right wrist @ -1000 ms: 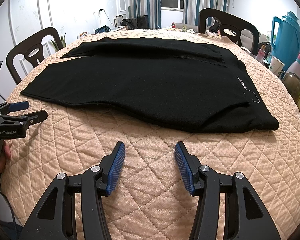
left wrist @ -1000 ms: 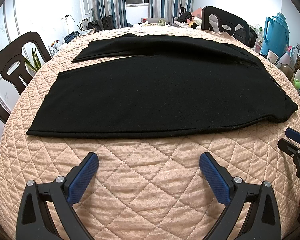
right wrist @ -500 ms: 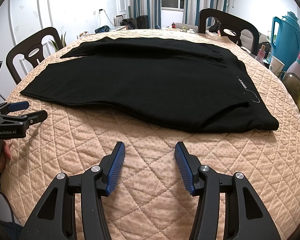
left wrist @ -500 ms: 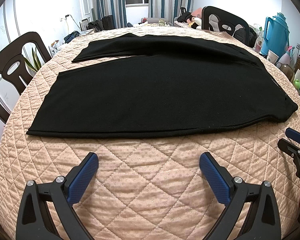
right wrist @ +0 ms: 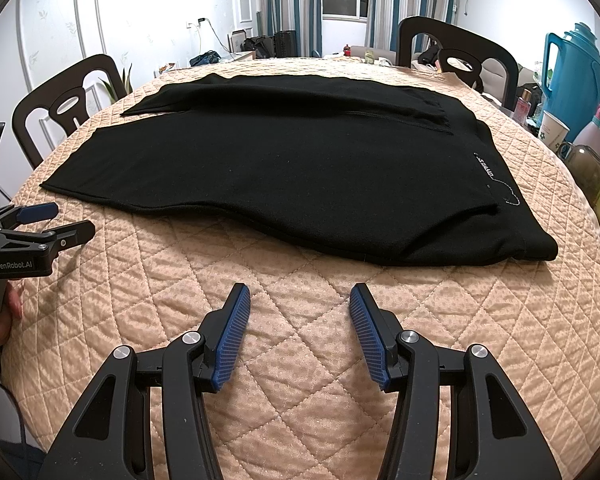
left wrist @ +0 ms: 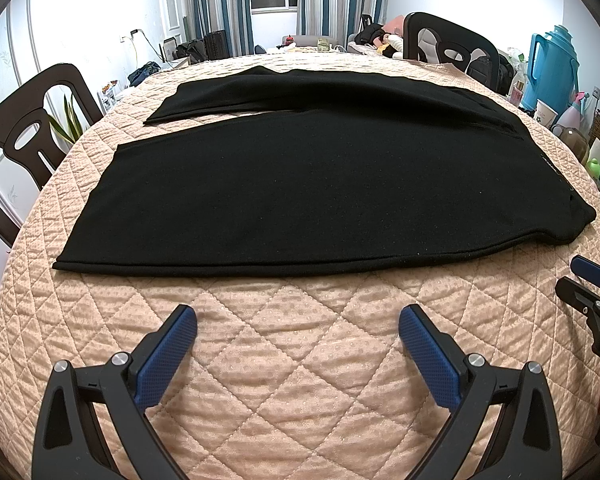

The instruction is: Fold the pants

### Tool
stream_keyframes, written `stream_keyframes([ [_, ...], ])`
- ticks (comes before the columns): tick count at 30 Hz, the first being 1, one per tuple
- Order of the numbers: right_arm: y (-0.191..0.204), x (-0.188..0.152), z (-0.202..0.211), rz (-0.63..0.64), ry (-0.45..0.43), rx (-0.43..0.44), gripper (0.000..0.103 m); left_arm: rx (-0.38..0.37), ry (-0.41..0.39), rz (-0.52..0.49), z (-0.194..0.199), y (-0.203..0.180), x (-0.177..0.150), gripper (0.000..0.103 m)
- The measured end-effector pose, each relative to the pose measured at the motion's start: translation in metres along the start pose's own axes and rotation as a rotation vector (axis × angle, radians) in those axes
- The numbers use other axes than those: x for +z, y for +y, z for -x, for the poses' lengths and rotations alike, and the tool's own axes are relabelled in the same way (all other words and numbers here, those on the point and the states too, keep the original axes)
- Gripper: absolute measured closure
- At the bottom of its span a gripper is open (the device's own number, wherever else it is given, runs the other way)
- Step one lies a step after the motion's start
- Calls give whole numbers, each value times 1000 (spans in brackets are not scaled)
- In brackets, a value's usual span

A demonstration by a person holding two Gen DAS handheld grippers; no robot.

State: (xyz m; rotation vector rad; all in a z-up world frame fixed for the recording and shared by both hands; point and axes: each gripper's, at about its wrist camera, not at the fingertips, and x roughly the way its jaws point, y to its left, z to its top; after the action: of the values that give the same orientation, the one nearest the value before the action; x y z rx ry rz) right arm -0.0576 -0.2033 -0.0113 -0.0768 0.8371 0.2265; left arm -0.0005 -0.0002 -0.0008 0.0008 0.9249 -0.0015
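Observation:
Black pants lie flat on the quilted peach table cover, waistband at the right, legs running left; the far leg lies behind the near one. They also show in the right wrist view, with white lettering near the waist. My left gripper is open and empty over bare cover, just short of the near leg's edge. My right gripper is open and empty, just short of the pants' near edge by the waist. Each gripper shows at the edge of the other's view.
Dark wooden chairs stand at the left and at the far side. A teal thermos, a paper cup and small bottles crowd the right edge of the table.

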Motion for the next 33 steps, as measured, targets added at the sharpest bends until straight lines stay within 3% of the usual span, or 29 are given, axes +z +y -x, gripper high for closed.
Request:
stream_keyframes([
  [33, -5, 1, -3, -12, 20, 16, 50, -5, 3, 1, 0, -1, 0, 0],
])
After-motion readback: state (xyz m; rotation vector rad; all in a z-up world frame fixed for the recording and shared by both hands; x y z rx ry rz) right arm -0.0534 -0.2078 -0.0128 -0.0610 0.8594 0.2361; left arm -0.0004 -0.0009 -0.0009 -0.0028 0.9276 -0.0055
